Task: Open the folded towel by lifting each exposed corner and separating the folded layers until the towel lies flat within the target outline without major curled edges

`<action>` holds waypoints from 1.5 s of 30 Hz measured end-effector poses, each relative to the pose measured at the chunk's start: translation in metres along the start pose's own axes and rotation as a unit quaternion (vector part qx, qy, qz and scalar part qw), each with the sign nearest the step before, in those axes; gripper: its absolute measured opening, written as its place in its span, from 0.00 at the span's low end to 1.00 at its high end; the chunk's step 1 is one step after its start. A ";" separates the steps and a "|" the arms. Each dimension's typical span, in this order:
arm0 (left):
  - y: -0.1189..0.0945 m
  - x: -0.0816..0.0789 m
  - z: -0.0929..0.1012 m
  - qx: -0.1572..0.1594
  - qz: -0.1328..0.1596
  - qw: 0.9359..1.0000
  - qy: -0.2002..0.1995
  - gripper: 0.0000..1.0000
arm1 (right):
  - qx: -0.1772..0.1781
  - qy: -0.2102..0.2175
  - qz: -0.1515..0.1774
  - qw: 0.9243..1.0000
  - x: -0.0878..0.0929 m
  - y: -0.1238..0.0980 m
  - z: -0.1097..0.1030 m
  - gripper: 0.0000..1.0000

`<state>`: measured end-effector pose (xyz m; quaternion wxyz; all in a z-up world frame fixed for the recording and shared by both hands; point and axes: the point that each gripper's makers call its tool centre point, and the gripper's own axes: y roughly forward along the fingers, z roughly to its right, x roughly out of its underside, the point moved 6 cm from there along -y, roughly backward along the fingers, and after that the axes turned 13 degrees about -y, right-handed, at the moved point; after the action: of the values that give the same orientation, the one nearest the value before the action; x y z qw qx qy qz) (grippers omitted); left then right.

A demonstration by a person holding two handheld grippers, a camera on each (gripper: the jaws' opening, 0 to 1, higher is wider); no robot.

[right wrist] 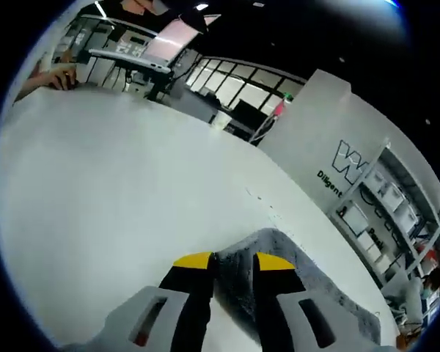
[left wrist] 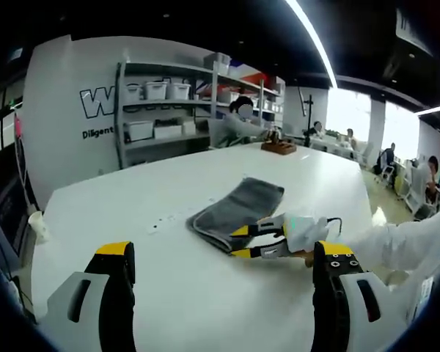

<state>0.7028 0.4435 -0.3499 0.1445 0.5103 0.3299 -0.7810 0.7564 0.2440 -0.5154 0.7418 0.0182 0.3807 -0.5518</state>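
A grey folded towel (left wrist: 242, 202) lies on the white table (left wrist: 132, 205), a little right of centre. My right gripper (left wrist: 241, 242) reaches in from the right, held by a person's white-sleeved arm. Its yellow-tipped jaws sit on either side of the towel's near corner. In the right gripper view, the towel (right wrist: 301, 257) fills the narrow gap of the right gripper (right wrist: 235, 262), which is shut on the towel's edge. My left gripper (left wrist: 225, 249) hangs above the table in front of the towel. It is wide open and holds nothing.
Small dark marks (left wrist: 155, 224) dot the table left of the towel. A paper cup (left wrist: 37, 224) stands at the table's left edge and a wooden box (left wrist: 279, 147) at its far end. Shelves with bins (left wrist: 161, 110) and seated people are beyond.
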 end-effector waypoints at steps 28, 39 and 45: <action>-0.003 0.004 0.002 -0.001 0.002 1.000 0.003 0.99 | 0.019 0.113 0.042 0.992 0.025 -0.011 0.044 0.00; -0.004 0.003 0.000 -0.005 0.003 1.000 0.003 0.99 | 0.049 0.123 0.023 0.991 0.044 -0.025 0.071 0.00; -0.005 0.003 0.000 -0.005 0.003 1.000 0.003 0.99 | 0.065 0.130 0.010 0.989 0.056 -0.033 0.082 0.00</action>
<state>0.6987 0.4472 -0.3504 0.1485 0.5130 0.3327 -0.7772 0.7796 0.1493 -0.4775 0.6890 0.1416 0.4368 -0.5608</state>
